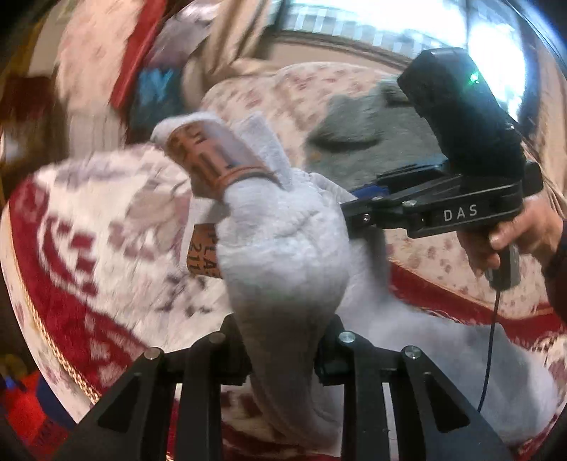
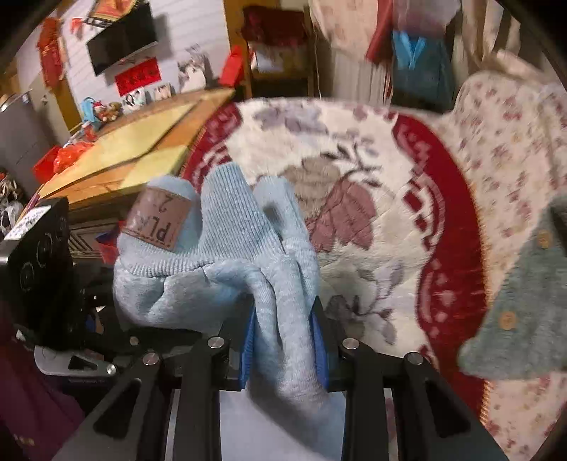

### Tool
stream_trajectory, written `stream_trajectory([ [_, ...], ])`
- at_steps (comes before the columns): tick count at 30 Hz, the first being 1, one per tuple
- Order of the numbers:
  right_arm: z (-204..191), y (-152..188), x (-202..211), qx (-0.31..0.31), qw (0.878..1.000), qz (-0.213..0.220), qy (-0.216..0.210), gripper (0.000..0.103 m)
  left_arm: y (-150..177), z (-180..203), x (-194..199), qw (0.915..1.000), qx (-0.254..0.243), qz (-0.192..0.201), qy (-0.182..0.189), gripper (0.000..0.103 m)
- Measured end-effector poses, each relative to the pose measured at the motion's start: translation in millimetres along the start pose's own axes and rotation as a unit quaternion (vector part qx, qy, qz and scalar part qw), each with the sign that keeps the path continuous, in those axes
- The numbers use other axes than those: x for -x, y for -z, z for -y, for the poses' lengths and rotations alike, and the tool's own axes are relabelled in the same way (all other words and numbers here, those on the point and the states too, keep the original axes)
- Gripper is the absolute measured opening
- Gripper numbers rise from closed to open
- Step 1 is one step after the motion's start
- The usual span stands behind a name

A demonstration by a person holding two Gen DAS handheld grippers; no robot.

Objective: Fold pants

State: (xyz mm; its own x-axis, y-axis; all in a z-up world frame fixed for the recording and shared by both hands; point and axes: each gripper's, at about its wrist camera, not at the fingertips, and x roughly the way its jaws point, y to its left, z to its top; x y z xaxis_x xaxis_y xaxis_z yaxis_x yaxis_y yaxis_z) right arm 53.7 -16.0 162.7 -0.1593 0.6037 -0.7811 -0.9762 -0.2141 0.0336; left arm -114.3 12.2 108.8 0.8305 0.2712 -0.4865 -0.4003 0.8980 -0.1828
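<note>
Behind me a bright window (image 1: 407, 25) glares over beige curtains (image 1: 226, 42). Ahead stand a wooden cabinet (image 2: 141, 149) and a dark wall screen (image 2: 122, 37).

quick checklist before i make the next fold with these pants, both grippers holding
1. Left gripper clamped on the pants: ok.
2. Right gripper clamped on the pants: ok, fabric between the blue pads.
3. Brown label end lifted: ok.
4. Blanket ahead bare for laying down: ok.
5. Grey-green garment out of the way: cannot tell, lies close at the side.
6. Legs lined up: cannot tell, fabric bunched.
</note>
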Motion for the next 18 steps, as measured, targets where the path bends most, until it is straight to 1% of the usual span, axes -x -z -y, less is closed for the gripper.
stream_trajectory([
  [4,-1,32,44,-0.004,1.000,0.006,0.025,0.031,1,50,12,0.9985,-0.050,0.013,0.020,0.025],
  [7,3,66,68,-0.034,0.999,0.007,0.037,0.031,11,88,9,0.9956,-0.088,0.011,0.031,0.025],
  [9,4,94,78,-0.059,0.997,0.005,0.045,0.031,29,110,9,0.9934,-0.106,-0.001,0.045,0.025],
  [12,5,150,86,-0.109,0.993,-0.003,0.056,0.031,58,140,1,0.9875,-0.144,-0.022,0.061,0.025],
  [14,6,189,86,-0.148,0.987,-0.013,0.063,0.031,84,159,-4,0.9807,-0.177,-0.042,0.072,0.025],
  [15,6,209,86,-0.169,0.983,-0.019,0.075,0.031,95,169,-8,0.9761,-0.196,-0.056,0.075,0.027],
  [17,11,246,84,-0.223,0.968,-0.043,0.103,0.031,114,179,-13,0.9695,-0.224,-0.074,0.067,0.034],
  [18,15,265,86,-0.255,0.958,-0.052,0.119,0.031,120,181,-13,0.9659,-0.237,-0.080,0.066,0.035],
])
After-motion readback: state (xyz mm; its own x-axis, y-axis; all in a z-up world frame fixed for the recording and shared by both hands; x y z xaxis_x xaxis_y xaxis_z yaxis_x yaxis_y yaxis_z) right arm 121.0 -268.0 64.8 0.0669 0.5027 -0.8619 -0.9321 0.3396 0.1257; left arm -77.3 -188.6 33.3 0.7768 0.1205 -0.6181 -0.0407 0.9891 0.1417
